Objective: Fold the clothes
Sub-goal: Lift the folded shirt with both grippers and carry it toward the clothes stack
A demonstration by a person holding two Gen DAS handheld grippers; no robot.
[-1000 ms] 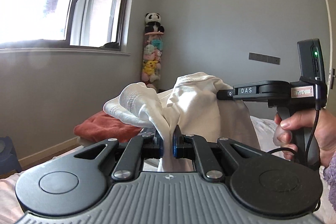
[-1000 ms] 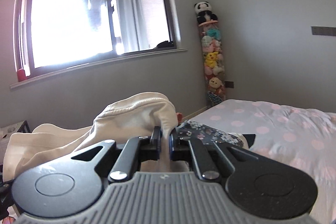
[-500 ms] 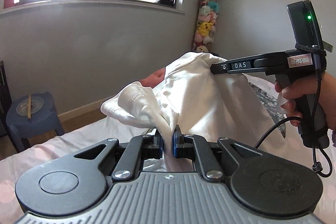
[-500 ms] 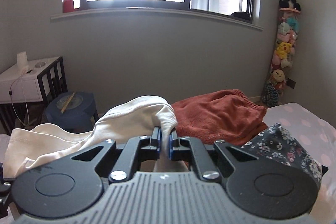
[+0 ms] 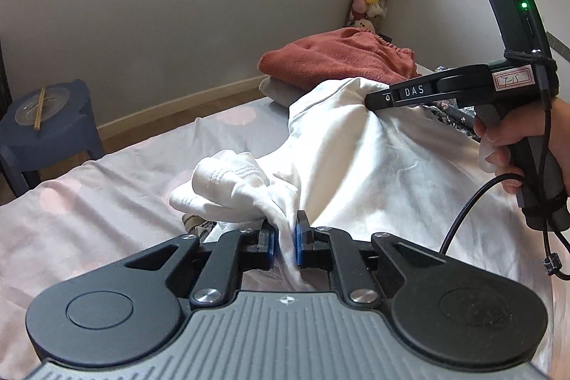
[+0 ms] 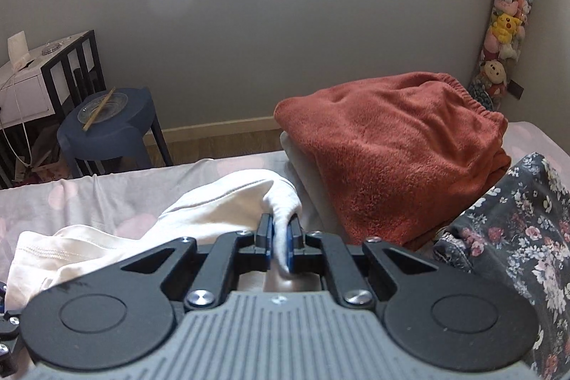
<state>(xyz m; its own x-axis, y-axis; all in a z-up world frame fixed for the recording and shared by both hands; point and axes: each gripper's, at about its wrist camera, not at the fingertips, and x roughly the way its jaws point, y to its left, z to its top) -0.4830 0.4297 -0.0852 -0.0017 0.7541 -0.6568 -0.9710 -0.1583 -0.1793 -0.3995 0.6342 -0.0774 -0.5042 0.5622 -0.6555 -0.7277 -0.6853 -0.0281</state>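
A white garment (image 5: 356, 159) lies over the bed, held at two points. My left gripper (image 5: 284, 239) is shut on a bunched edge of it, close above the sheet. My right gripper (image 6: 279, 243) is shut on another edge of the white garment (image 6: 199, 212). In the left wrist view the right gripper (image 5: 370, 102) reaches in from the right and holds the cloth up in a peak, a hand on its handle.
A folded rust-red fleece (image 6: 392, 145) sits on a folded pale item at the far side of the bed (image 5: 89, 187). A dark floral garment (image 6: 516, 223) lies at the right. A blue stool (image 6: 107, 127) and a white side table (image 6: 32, 77) stand on the floor beyond the bed.
Both grippers have come down toward the bed with the white garment. The views tipped down from the window to the sheet, and the cloth now drapes on the bed.
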